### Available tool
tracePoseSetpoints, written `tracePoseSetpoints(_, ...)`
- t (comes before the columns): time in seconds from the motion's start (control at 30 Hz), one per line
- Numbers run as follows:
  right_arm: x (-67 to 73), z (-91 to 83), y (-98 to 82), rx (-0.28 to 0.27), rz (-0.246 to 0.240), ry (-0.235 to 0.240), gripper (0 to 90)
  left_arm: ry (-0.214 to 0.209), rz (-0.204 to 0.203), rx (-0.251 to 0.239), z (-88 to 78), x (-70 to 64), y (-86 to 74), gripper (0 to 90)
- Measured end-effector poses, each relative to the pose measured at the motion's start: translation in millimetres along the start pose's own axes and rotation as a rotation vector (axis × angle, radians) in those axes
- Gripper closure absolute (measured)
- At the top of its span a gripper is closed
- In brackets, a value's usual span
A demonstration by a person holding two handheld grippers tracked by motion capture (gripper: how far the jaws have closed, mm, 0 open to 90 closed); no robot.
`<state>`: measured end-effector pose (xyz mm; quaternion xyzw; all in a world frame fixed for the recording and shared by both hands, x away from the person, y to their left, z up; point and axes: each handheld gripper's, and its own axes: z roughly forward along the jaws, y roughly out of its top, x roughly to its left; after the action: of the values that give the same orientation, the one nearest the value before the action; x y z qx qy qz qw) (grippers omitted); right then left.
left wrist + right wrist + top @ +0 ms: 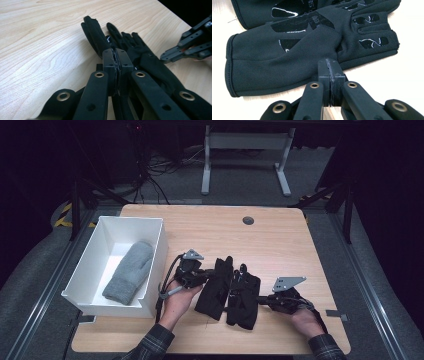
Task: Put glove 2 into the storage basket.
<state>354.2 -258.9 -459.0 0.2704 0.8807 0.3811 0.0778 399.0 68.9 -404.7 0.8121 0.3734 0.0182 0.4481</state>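
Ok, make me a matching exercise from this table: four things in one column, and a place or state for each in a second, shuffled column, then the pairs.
Things:
1. grey mitten
2. black gloves
3. left gripper
4. white bin

Places or states:
A. lying flat on the wood between the two hands
B. standing at the table's left edge
C. lying inside the bin
D. jaws shut, at the gloves' left edge

Pairs: 1-C, 2-A, 3-D, 4-B
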Motion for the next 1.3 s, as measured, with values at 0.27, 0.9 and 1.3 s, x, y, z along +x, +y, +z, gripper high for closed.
tracePoseSetpoints(0.27, 0.5, 6.2, 4.2, -0.009, -0.003, 0.010, 90.0, -0.030, 0.003, 0.006, -2.8, -9.3, 6.2, 88.2)
tracePoseSetpoints(0.9, 5.5, 32.3, 26.0, -0.019, -0.022, 0.047, 90.0, -0.097, -0.010, 0.016, 14.1, -20.8, 13.5, 88.2)
tracePoseSetpoints(1.3, 15.7, 51.0, 41.2, -0.024, -0.052, 0.067, 90.0, -0.104, -0.009, 0.056, 39.4, -26.7, 11.7, 87.6)
